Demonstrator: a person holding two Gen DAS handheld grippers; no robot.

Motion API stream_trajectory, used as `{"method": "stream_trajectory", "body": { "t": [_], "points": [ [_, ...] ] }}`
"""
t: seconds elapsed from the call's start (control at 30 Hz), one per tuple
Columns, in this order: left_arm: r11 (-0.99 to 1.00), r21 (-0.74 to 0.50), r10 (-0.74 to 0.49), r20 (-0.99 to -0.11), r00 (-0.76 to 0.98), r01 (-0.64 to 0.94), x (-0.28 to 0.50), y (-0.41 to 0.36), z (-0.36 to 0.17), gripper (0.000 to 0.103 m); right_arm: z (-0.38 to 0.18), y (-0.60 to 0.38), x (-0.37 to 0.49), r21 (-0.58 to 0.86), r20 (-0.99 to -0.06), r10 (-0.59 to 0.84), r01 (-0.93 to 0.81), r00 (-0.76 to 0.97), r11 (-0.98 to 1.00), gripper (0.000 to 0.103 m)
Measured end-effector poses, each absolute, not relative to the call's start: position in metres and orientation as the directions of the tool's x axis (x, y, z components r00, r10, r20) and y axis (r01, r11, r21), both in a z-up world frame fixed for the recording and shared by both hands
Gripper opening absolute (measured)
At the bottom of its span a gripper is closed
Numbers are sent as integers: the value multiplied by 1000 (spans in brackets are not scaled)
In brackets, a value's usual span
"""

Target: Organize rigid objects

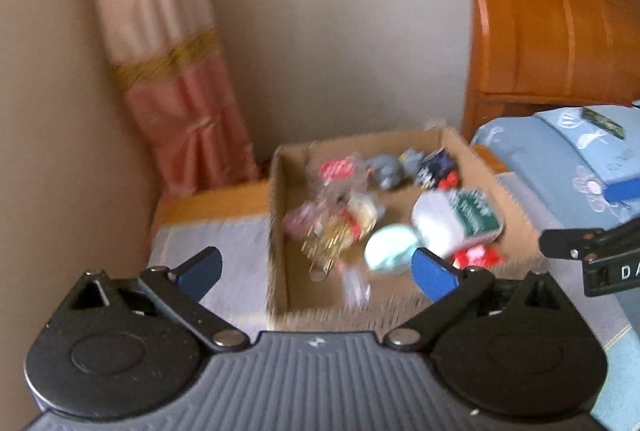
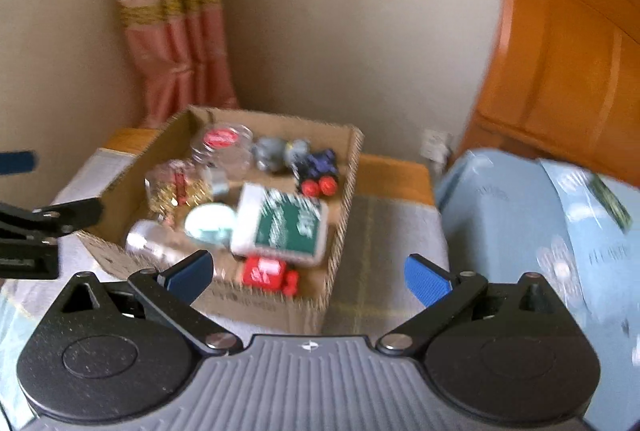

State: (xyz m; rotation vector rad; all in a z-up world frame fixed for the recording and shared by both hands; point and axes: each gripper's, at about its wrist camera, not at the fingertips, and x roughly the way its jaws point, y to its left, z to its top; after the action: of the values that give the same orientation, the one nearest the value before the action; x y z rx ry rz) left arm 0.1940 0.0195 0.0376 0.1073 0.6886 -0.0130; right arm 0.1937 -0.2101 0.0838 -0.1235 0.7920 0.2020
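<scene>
The left tool [image 1: 318, 267] hangs with its blue pads spread wide and nothing between them, above the near edge of an open cardboard box [image 1: 280, 231]. The right tool [image 2: 308, 277] is likewise spread and empty, at the box's near right corner. The box sits on a cloth-covered table [image 2: 384, 231] in the room's corner, beside a bed with a blue cover [image 2: 520, 215]. Inside lie a green-and-white packet [image 2: 286, 223], a pale round lid [image 2: 210, 221], a red block [image 2: 264, 271], a toy car with red wheels [image 2: 320, 171], grey figures [image 2: 272, 151] and clear wrapped items [image 2: 224, 143], all blurred.
</scene>
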Motion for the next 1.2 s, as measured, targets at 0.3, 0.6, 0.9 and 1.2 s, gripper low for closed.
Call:
{"method": "stream_trajectory", "body": {
  "t": [0.3, 0.6, 0.9, 1.2],
  "points": [
    [996, 81, 83, -721, 688, -35, 142, 15, 12, 101, 47, -207, 134, 15, -780, 74, -100, 622, 995, 103],
    [998, 63, 48, -692, 720, -6, 103, 12, 39, 101, 75, -197, 98, -9, -739, 72, -117, 670, 993, 103],
    [997, 76, 70, -657, 751, -27, 92, 11, 52, 101, 93, -197, 81, 6, -699, 95, -127, 709, 992, 103],
    [996, 84, 77, -656, 750, -28, 89, 7, 53, 101, 94, -200, 80, 17, -692, 101, -124, 715, 992, 103]
  ]
}}
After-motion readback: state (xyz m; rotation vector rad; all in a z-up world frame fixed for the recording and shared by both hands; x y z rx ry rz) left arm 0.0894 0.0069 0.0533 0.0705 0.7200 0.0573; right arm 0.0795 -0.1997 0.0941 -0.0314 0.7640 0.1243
